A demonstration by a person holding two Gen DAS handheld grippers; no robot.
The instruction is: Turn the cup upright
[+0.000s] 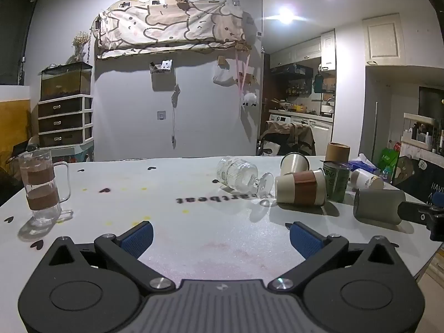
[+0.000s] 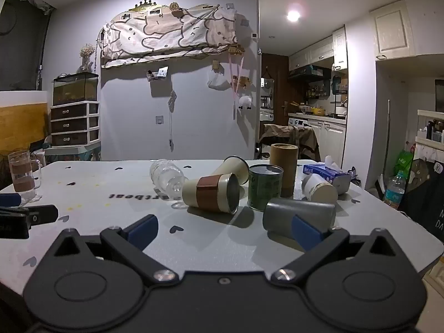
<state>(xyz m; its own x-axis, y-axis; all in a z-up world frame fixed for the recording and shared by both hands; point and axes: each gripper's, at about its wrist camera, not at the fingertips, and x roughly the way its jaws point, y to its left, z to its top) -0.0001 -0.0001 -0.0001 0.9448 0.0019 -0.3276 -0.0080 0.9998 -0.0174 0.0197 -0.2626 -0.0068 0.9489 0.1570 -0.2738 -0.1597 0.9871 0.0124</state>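
Several cups lie on their sides on the white table (image 1: 194,222): a grey cup (image 2: 299,215) (image 1: 378,206), a cream cup with a brown sleeve (image 2: 212,195) (image 1: 301,190), a cream cup behind it (image 2: 234,166), a white paper cup (image 2: 319,188) and a clear stemmed glass (image 1: 241,177) (image 2: 168,177). My right gripper (image 2: 224,231) is open and empty, its right finger just in front of the grey cup. My left gripper (image 1: 220,238) is open and empty over bare table, left of the cups.
A glass mug (image 1: 41,186) stands upright at the table's left. A green tin (image 2: 263,187) and a brown tube (image 2: 284,169) stand upright among the cups. A blue tissue pack (image 2: 326,173) lies at the back right. The table's right edge is close to the grey cup.
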